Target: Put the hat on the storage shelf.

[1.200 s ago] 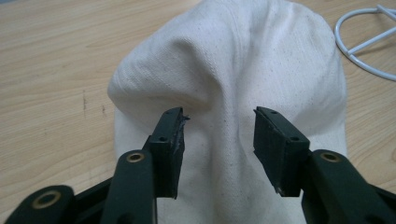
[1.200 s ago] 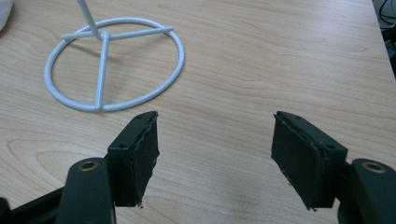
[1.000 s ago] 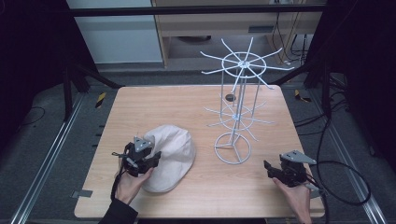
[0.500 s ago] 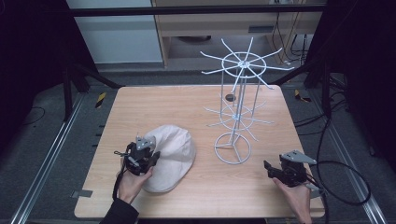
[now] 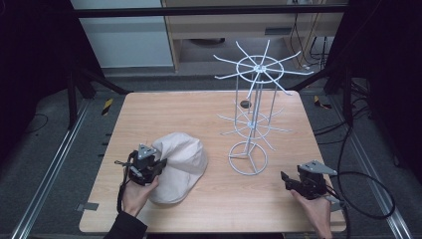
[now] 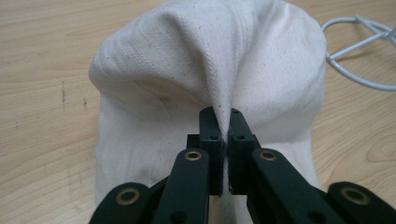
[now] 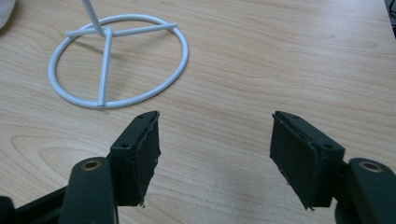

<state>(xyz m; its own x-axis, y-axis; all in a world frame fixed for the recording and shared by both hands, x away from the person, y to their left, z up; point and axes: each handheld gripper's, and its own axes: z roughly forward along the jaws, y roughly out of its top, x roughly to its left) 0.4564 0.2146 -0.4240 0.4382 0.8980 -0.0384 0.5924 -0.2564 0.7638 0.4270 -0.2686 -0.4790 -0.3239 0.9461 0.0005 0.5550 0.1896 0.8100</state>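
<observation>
A cream cap [image 5: 179,164] lies on the near left of a wooden table [image 5: 199,114], and the left gripper [image 6: 223,122] has its 2 jaws clenched on a pinched ridge of its cloth. The right gripper [image 7: 215,140] rests released and empty near the base of a white wire rack [image 5: 254,114]. Judging by this, the grasp is made, but lifting the cap and hanging it on the rack remain.
</observation>
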